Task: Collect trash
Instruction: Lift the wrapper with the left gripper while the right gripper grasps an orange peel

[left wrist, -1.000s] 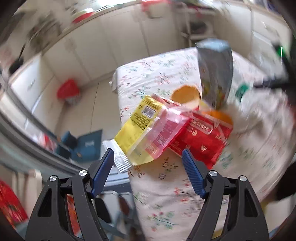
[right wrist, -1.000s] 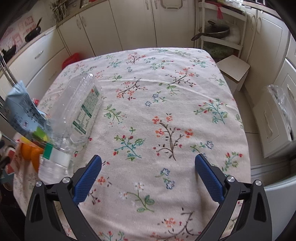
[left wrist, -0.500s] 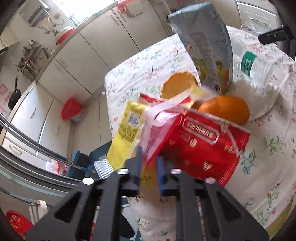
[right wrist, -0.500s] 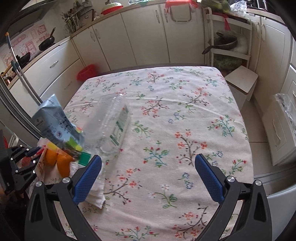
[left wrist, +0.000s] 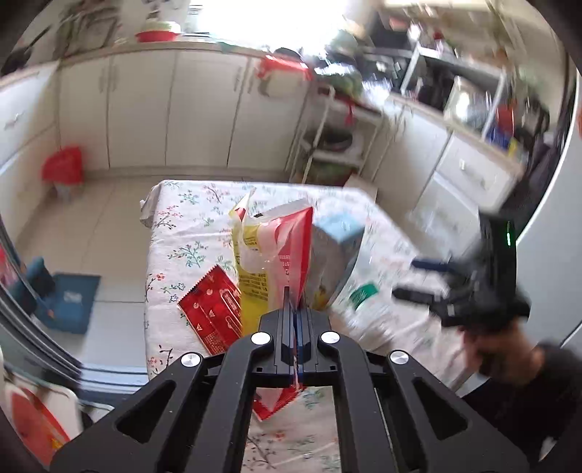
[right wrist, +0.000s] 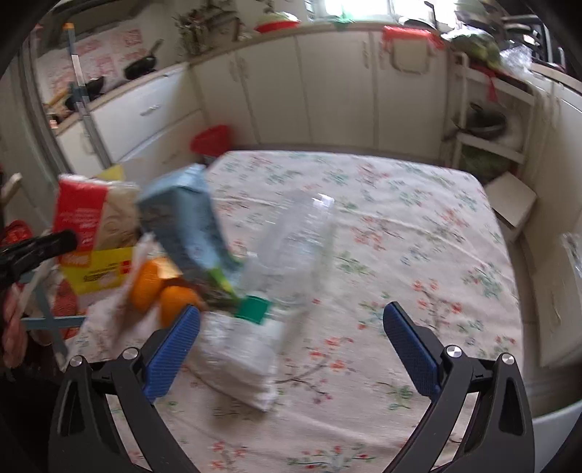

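Both jaws of the left claw point(left wrist: 293, 309) clench the red-and-yellow wrapper point(left wrist: 287, 247), which sticks up beyond its tips.

Around me, cream cabinets point(right wrist: 327, 87) line the kitchen walls under a bright window point(right wrist: 356, 5). A floral-clothed table point(right wrist: 418, 218) stands on pale floor tiles point(left wrist: 109, 203), a white shelf rack point(right wrist: 487, 120) alongside.

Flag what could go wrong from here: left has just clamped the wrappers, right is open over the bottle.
1. The left gripper, jaws just closed, pinches only the edge of the red-and-clear wrapper; the yellow wrapper beside it may slip free as it lifts.
2. The blue carton leans against the pile and could topple.
3. The right gripper is open above the clear bottle; round, lying down, it might roll.
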